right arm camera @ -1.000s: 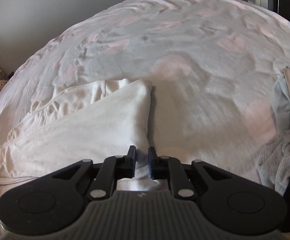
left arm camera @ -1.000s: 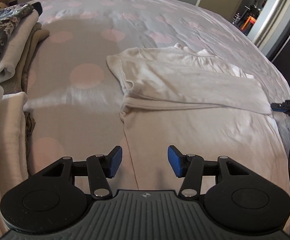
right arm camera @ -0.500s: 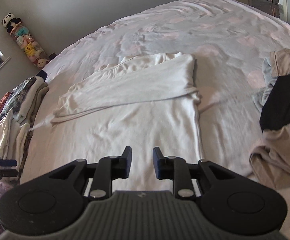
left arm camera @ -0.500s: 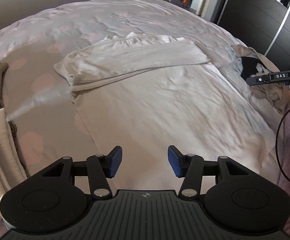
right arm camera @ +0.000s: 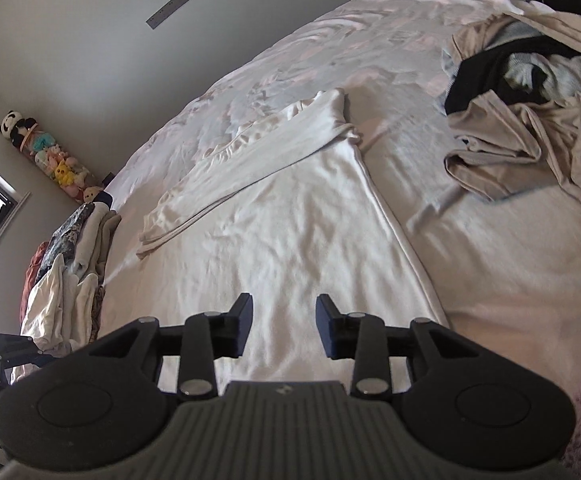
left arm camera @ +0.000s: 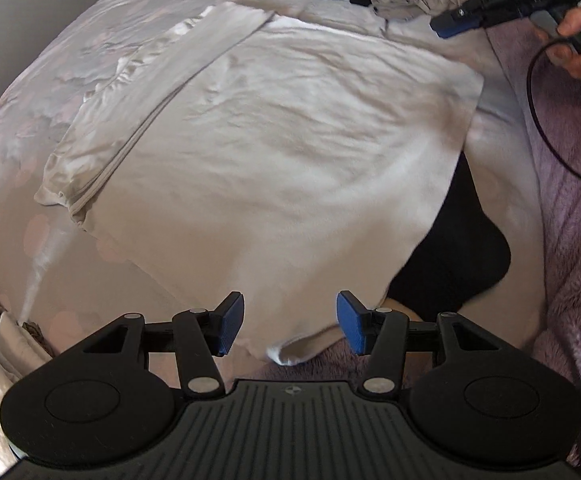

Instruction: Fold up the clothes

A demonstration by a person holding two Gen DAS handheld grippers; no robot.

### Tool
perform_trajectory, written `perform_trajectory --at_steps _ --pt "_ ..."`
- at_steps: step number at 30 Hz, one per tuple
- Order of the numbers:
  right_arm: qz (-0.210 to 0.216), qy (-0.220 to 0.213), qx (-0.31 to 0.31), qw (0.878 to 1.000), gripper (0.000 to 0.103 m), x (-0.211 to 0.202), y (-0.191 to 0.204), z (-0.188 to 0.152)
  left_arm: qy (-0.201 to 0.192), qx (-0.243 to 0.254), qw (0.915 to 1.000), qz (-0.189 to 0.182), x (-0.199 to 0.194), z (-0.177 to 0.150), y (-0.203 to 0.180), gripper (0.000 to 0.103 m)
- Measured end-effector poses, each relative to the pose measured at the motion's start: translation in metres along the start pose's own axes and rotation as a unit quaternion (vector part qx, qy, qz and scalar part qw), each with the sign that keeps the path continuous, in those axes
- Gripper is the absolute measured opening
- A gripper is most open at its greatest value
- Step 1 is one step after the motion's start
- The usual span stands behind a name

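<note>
A white long-sleeved top (left arm camera: 274,152) lies flat on the bed, its sleeves folded across the far end (right arm camera: 250,156). My left gripper (left arm camera: 290,324) is open above the near hem, which hangs over the bed's edge, with nothing between its blue pads. My right gripper (right arm camera: 282,324) hovers over the top's lower part (right arm camera: 290,248); its jaws are opening and nothing is held. In the left wrist view the right gripper (left arm camera: 462,20) shows at the upper right, held by a hand (left arm camera: 574,40).
A heap of unfolded clothes (right arm camera: 530,120) lies on the bed to the right. A stack of folded clothes (right arm camera: 74,264) sits at the left edge. A purple fleece garment (left arm camera: 570,240) and a dark shape (left arm camera: 462,264) lie at the near side. Plush toys (right arm camera: 50,152) stand by the wall.
Both grippers have pulled back from the sleeve end toward the hem. The right gripper let go of the folded sleeve and its jaws spread. The left gripper rolled and now looks down at the hem.
</note>
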State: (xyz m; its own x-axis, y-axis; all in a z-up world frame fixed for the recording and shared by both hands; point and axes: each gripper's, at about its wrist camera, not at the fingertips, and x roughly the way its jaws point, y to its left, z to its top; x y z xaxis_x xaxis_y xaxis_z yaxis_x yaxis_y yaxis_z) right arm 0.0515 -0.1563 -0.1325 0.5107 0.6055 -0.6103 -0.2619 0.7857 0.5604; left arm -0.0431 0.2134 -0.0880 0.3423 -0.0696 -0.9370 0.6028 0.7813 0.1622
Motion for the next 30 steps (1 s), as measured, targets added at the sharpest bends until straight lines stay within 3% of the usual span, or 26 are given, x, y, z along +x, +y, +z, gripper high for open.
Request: perform_trajectory --at_steps 5,9,13,19,20,24,26,30 --pt "0.018 -0.009 0.01 1.0 0.039 -0.004 -0.005 -0.003 0.058 0.069 0.9958 0.01 0.016 0.0 -0.015 0.05" --pt "0.023 -0.009 0.007 1.0 0.042 -0.005 -0.007 -0.006 0.108 0.099 0.9889 0.025 0.029 0.0 -0.013 0.05" --pt "0.02 -0.009 0.004 1.0 0.043 -0.007 -0.011 -0.007 0.132 0.118 0.9839 0.019 0.036 0.005 -0.012 0.05" --pt "0.015 -0.005 -0.001 1.0 0.044 -0.01 -0.012 -0.008 0.163 0.213 0.9629 0.034 0.05 0.011 -0.036 0.048" --pt "0.011 -0.001 -0.009 1.0 0.044 -0.01 -0.01 -0.008 0.169 0.227 0.9584 0.033 0.052 0.012 -0.04 0.043" --pt "-0.017 0.016 -0.081 0.996 0.045 -0.011 0.005 -0.012 0.185 0.261 0.9468 0.03 0.059 0.012 -0.054 0.022" --pt "-0.026 0.027 -0.135 0.99 0.046 -0.012 0.015 -0.015 0.186 0.269 0.9444 0.035 0.061 0.009 -0.06 0.017" --pt "-0.039 0.048 -0.242 0.968 0.048 -0.013 0.034 -0.025 0.175 0.246 0.952 0.051 0.059 0.006 -0.065 0.009"
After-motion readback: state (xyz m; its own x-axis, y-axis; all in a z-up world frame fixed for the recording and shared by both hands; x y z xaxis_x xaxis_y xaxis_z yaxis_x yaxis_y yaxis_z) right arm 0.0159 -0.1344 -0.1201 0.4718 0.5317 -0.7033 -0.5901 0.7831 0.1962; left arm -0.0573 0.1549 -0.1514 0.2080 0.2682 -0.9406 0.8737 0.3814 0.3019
